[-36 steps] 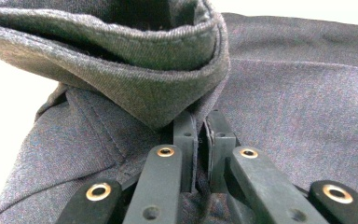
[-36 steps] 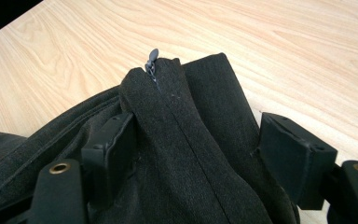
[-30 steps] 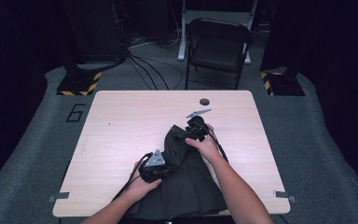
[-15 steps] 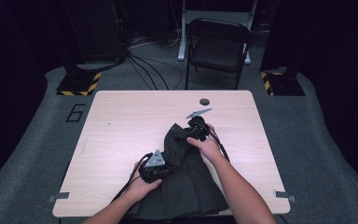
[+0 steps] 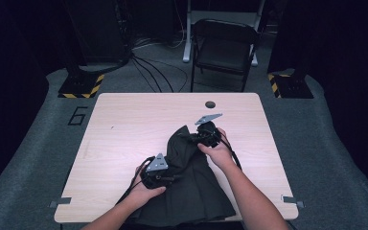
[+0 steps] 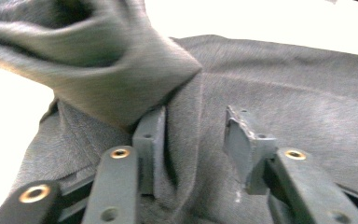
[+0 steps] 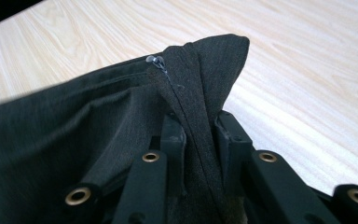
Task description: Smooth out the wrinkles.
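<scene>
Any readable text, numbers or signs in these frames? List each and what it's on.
"6": large dark numeral on the grey floor mat, left of the table.
Yellow-and-black hazard stripes, no lettering: on the two stand bases at the mat's far corners.
No label or brand can be read on the dark garment, either gripper or the folding chair.

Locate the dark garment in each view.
High view: dark garment lies at the table's near edge, centre.
Left gripper view: grey cloth across the frame, a fold upper left.
Right gripper view: left and centre, a peak pinched.
Shared landmark: the pale wood tabletop.
</scene>
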Available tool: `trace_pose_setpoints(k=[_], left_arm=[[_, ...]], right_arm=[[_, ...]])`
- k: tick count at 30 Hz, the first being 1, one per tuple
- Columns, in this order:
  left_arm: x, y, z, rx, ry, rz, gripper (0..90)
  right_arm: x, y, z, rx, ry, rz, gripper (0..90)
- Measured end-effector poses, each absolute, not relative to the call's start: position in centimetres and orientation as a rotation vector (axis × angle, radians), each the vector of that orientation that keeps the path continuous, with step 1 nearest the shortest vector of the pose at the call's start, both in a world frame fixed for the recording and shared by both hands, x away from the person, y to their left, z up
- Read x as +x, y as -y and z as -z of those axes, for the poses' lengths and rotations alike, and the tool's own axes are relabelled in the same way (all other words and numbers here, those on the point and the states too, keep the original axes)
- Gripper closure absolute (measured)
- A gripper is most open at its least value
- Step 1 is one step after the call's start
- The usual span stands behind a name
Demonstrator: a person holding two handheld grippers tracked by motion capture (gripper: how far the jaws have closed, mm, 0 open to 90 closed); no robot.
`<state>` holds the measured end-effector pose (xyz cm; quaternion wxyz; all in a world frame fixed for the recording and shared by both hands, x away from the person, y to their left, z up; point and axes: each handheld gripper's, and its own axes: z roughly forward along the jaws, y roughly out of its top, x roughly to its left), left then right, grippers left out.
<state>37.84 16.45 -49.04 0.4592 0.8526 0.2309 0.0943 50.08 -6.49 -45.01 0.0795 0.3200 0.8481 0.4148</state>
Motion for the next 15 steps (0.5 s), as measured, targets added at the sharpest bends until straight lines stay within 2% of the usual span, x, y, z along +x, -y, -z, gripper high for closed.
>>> trace_pose_setpoints(k=[5, 7, 15], left_arm=[[37.4, -18.8, 46.6, 2.079, -0.638, -0.246, 49.5], [37.7, -20.1, 45.3, 2.023, -0.717, -0.285, 44.2], [40.3, -20.3, 42.0, 1.950, -0.796, -0.357, 34.9]], right_arm=[[49.7, 7.0, 44.7, 0.959, -2.503, -1.303, 75.6], [49.5, 7.2, 44.5, 0.938, -2.495, -1.324, 75.6], [49.1, 7.1, 44.1, 0.923, -2.483, -1.323, 75.4]])
